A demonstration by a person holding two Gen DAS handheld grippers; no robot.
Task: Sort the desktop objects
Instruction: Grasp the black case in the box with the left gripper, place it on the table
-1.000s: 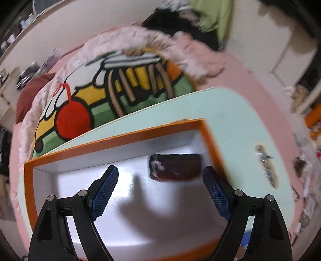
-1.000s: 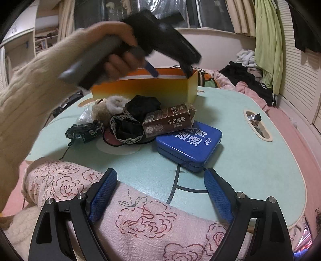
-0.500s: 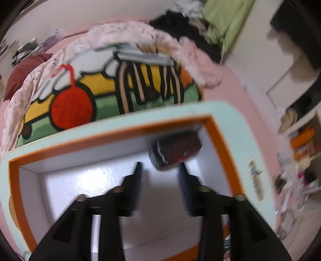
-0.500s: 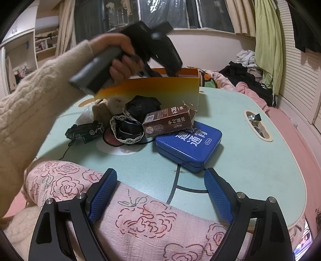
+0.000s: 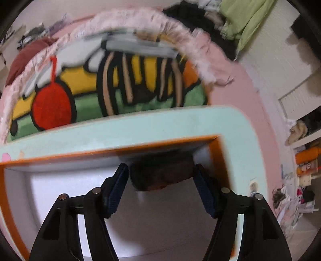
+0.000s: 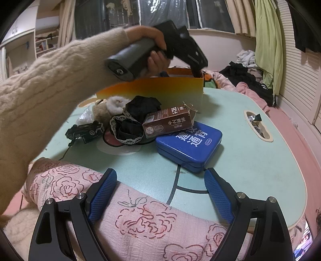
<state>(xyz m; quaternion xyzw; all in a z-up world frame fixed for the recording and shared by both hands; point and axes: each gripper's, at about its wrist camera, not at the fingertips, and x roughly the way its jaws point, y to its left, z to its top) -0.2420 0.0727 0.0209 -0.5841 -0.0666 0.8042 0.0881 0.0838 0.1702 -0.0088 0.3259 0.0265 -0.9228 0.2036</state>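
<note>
Upside down on blue tin (image 6: 189, 146): white Chinese characters, small "durex". On brown carton (image 6: 167, 122): Chinese print, unclear.

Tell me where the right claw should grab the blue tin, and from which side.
Take the blue tin across its two long side walls, coming from above with the right claw tilted down. It lies flat on the table and its near corner is bare. Its far end sits under the brown carton, so a grip near the front half looks safer.

Dark window (image 6: 160, 16), louvred wall (image 6: 297, 66), perhaps pink floor (image 5: 236, 84).
</note>
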